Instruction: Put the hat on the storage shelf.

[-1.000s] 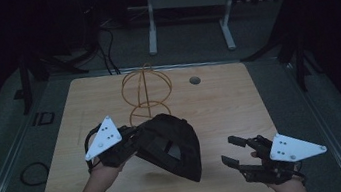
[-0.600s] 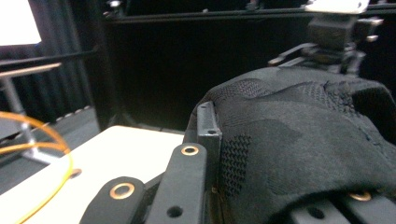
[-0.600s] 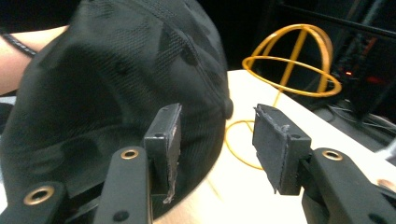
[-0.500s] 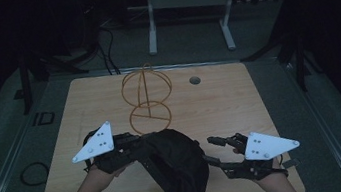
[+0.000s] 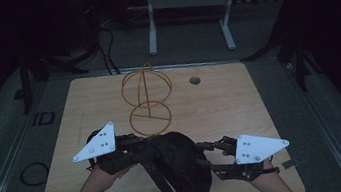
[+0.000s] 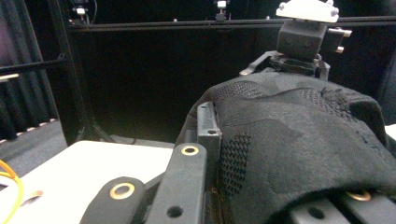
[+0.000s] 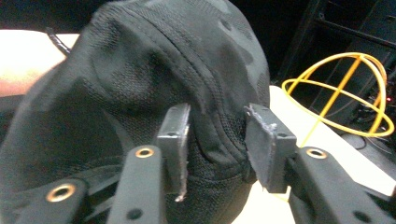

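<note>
Black cap (image 5: 179,170): your left gripper (image 5: 133,149) clamps its edge, your right gripper (image 7: 217,140), closing, straddles a fabric fold unpinched; a shallow bite risks slipping off.

Your room is dim; grey floor (image 5: 7,134) surrounds the wooden bench (image 5: 220,104), and a white-legged table frame (image 5: 185,3) stands far behind.

Wire stand (image 5: 148,99) just beyond the cap (image 5: 178,168); seemingly bare tabletop (image 5: 220,104) rightward.
</note>
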`<state>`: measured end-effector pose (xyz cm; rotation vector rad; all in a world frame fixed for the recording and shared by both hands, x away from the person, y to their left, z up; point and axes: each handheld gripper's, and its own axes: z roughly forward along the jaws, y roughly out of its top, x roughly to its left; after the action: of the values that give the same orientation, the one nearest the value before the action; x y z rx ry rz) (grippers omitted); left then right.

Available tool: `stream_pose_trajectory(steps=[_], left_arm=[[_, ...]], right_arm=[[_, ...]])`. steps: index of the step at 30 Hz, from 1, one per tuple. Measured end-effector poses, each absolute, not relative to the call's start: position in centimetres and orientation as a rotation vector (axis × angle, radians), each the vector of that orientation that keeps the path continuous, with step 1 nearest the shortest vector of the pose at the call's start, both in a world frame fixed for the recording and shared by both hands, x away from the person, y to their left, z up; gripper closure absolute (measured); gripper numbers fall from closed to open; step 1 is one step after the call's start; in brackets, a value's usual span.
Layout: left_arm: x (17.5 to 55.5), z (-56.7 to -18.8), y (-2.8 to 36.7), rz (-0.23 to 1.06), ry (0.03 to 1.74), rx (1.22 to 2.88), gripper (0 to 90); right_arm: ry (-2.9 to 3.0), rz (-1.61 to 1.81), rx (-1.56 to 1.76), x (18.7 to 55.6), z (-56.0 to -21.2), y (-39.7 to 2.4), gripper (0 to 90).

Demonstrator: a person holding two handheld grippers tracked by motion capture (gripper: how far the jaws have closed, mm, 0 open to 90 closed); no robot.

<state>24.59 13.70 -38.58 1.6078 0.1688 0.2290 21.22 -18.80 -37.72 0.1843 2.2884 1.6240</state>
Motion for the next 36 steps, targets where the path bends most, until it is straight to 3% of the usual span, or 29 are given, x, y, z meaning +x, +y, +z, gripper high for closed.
stream_pose_trajectory(steps=[1, 4, 8, 19, 22, 24, 27, 36], left_arm=[[24.6, -38.6, 13.7, 0.229, 0.169, 1.608, 88.3], [24.7, -38.6, 13.7, 0.221, 0.176, 1.602, 88.3], [24.7, -38.6, 13.7, 0.216, 0.178, 1.607, 88.3], [25.5, -39.1, 13.9, 0.240, 0.257, 1.643, 86.1], [25.6, -39.2, 13.9, 0.254, 0.271, 1.657, 71.5], [25.7, -39.3, 13.8, 0.277, 0.301, 1.667, 54.5], [25.9, -39.5, 13.9, 0.318, 0.344, 1.688, 39.5], [26.1, -40.4, 14.2, 0.406, 0.460, 1.751, 18.5]], right_arm=[[2.288, 1.624, 0.184, 21.2, -37.7, -18.8, 62.4], [2.309, 1.622, 0.160, 21.1, -37.8, -18.5, 77.0], [2.327, 1.612, 0.143, 21.1, -37.8, -18.3, 87.5], [2.297, 1.748, 0.238, 21.5, -37.2, -19.3, 89.1], [2.284, 1.773, 0.245, 21.5, -36.8, -19.6, 89.1], [2.274, 1.774, 0.252, 21.5, -36.6, -19.8, 89.1], [2.254, 1.770, 0.271, 21.6, -36.4, -20.3, 89.1], [2.179, 1.727, 0.389, 22.4, -35.8, -21.8, 89.1]])
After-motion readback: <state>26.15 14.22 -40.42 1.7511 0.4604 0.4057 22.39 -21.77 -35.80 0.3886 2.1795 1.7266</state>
